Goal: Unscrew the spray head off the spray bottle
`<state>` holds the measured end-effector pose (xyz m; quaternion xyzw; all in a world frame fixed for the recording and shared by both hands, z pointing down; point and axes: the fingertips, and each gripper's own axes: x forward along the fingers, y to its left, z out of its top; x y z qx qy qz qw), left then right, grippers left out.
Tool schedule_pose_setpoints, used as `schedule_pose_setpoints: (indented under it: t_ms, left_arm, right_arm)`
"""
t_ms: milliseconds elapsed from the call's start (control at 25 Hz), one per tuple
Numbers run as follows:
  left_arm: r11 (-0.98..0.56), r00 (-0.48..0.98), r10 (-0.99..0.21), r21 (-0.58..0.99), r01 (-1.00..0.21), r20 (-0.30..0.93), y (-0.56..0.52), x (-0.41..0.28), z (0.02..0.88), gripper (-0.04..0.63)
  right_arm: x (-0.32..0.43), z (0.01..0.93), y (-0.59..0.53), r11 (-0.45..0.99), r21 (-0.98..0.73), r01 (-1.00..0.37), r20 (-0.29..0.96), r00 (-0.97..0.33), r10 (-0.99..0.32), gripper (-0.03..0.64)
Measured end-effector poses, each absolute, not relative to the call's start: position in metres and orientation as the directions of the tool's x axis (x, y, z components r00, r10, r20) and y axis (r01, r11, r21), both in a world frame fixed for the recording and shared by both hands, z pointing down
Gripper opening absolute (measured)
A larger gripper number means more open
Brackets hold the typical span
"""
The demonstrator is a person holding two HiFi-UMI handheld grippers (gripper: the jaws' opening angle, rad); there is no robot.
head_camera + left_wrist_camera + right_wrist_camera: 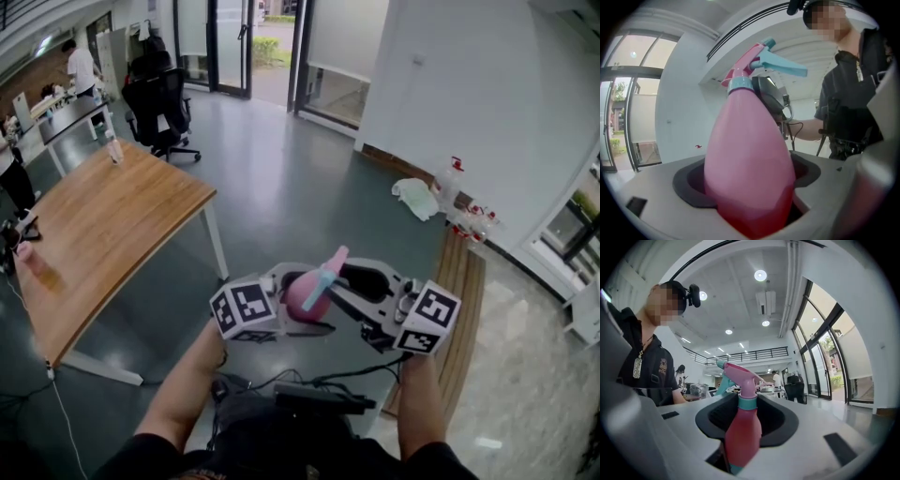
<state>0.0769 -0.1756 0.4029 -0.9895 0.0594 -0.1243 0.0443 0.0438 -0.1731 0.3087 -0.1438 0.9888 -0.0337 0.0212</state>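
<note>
Pink bottle (749, 159) w/ teal trigger (783, 66)

Head view down; gripper views opp., close, share spray bottle (750, 159).

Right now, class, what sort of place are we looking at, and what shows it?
Probably an open-plan office or lab hall: a wooden desk, a black office chair behind it, and tall glass doors onto greenery outside.

A wooden table (112, 216) stands near a black office chair (159, 103).
</note>
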Motion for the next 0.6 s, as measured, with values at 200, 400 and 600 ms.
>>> schedule_pose_setpoints:
  t_ms: [200, 400, 600]
  left_arm:
    - [-0.995, 0.963, -0.063, -0.087, -0.041, 0.261, -0.165, 0.077, 0.406, 0.445]
    - [-0.997, 0.971, -0.015, -0.081, 0.004, 0.238, -0.157, 0.081, 0.405, 0.445]
    - [-0.994, 0.970, -0.078, -0.089, -0.059, 0.228, -0.165, 0.083, 0.407, 0.443]
  right_arm:
    - [0.046, 0.310, -0.166, 0.978, -0.071, -0.195, -0.050, -0.979, -0.198, 0.129]
    - [0.048, 0.313, -0.160, 0.989, -0.075, -0.126, -0.056, -0.990, -0.131, 0.129]
    - [0.051, 0.312, -0.165, 0.981, -0.075, -0.179, -0.066, -0.981, -0.184, 0.136]
